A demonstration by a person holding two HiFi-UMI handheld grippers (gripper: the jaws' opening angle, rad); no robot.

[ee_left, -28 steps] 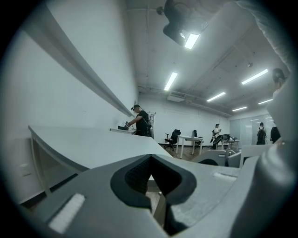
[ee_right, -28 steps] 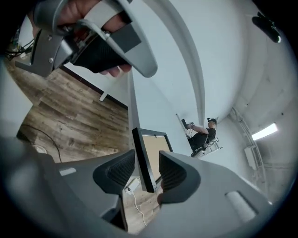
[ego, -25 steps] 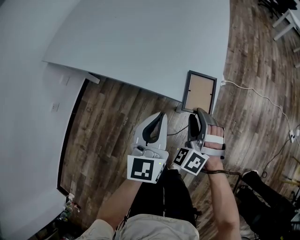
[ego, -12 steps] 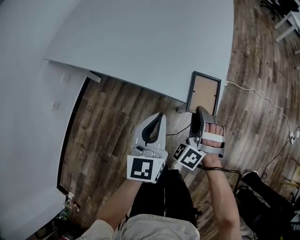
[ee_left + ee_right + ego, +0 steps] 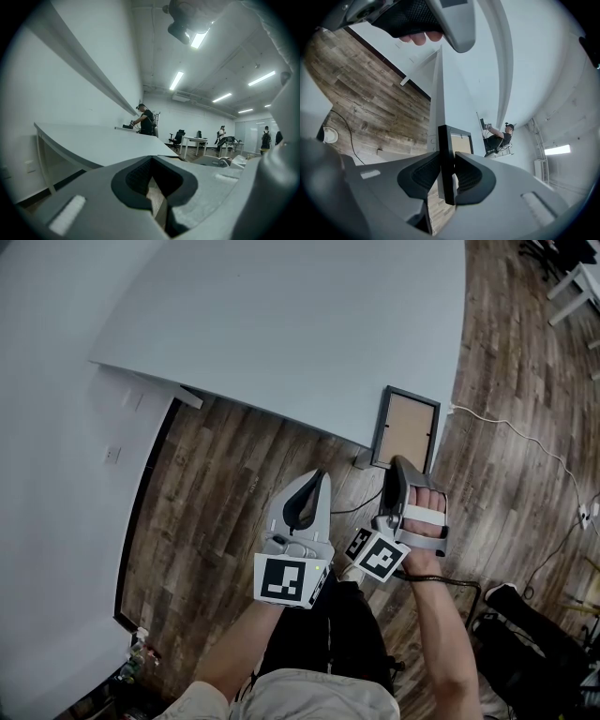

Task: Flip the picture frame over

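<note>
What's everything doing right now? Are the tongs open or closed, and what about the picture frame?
Right tongs: just been closing, now shut on the frame's near edge.
Left tongs: shut, empty.
Frame: held by one edge beside the table corner, tan panel facing up.
Cable: lying slack on the floor.

Table point(image 5: 281, 324) edge just beside frame point(image 5: 406, 429), open floor point(image 5: 234, 474) to left
</note>
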